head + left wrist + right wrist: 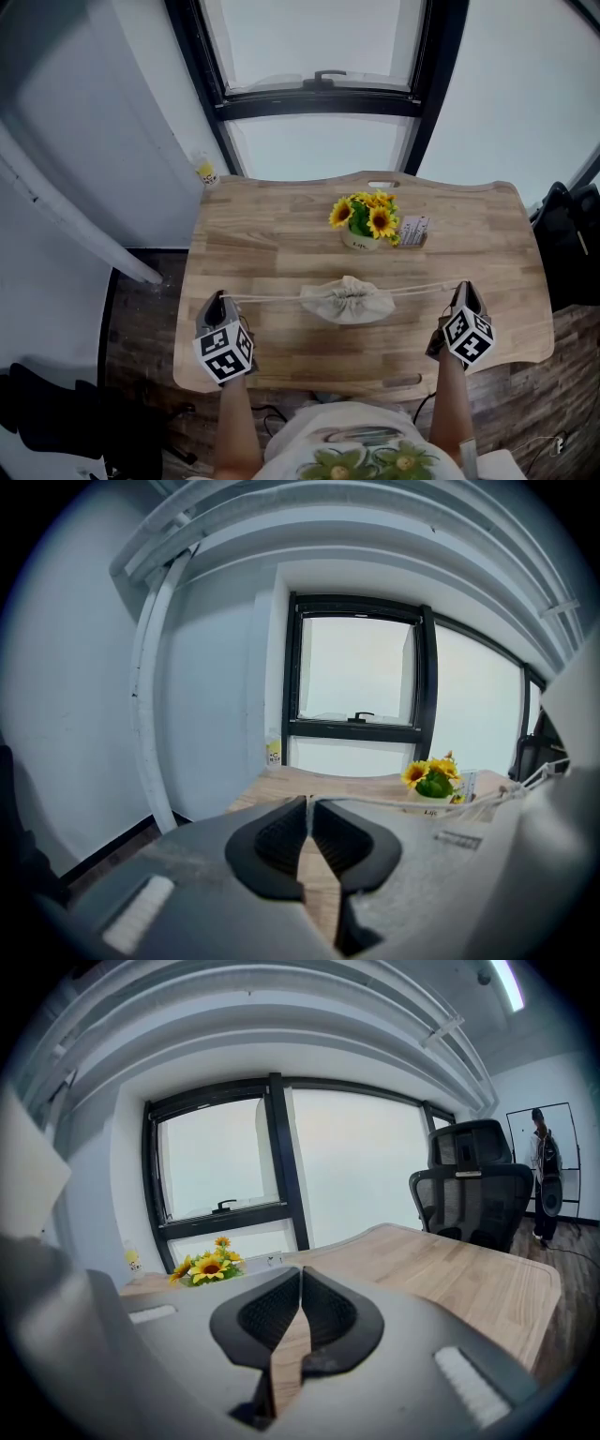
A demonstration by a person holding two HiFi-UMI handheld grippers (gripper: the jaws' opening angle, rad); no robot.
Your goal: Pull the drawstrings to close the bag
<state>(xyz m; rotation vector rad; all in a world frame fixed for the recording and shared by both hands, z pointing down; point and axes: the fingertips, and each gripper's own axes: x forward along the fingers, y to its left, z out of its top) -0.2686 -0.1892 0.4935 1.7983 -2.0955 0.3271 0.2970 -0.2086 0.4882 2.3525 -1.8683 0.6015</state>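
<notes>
Wooden table [281, 244]: pale planks under the bag [348, 301].
Bag: beige cloth, mouth gathered shut, lying flat.
Sunflower pot [364, 223]: just behind the bag.
Window [319, 56]: dark-framed, well behind the bag.
Floor [141, 319]: dark boards, left of the bag.
Left gripper [221, 297]: left of the bag, jaws clamped on the taut left drawstring [267, 297].
Right gripper [463, 287]: right of the bag, jaws clamped on the right drawstring [422, 290].

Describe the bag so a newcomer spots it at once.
On the wooden table, look in front of the sunflower pot, toward the person. The bag is the small beige cloth pouch with a puckered top, drawstrings stretched out sideways.
</notes>
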